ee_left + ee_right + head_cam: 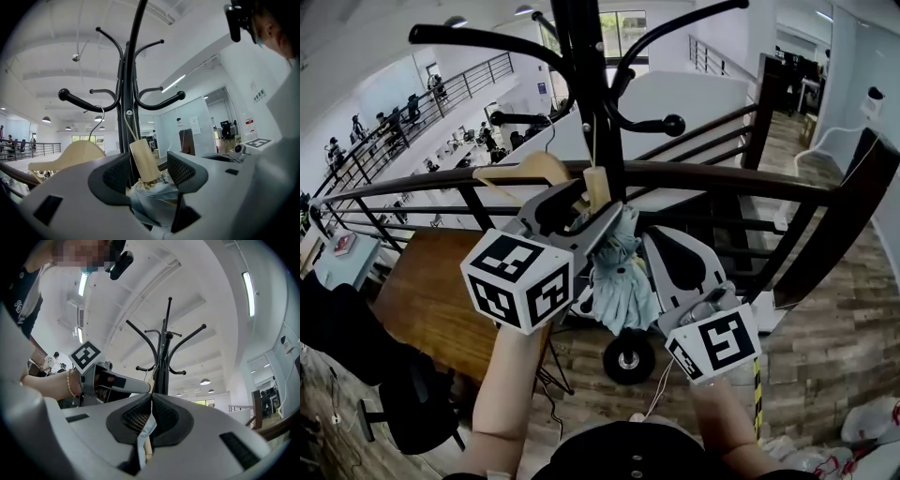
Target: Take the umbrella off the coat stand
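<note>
Basically, the umbrella (623, 291) hung on the coat stand (579, 75) is clamped by the right gripper (151, 408), left gripper (147, 168) spread open round its handle (144, 161), so the cord (130, 130) should be lifted off, not yanked.

Black railing (722, 176), wood-plank floor (834, 356), white ceiling (211, 287).

The head view is looking steeply down from the person's head, facing the coat stand (586, 94) at close range. The left gripper view is sitting low behind its own jaws, facing level at the coat stand from very near. The right gripper view is tilting upward from slightly farther back. All three are sharing the coat stand and the umbrella (623, 281)
</note>
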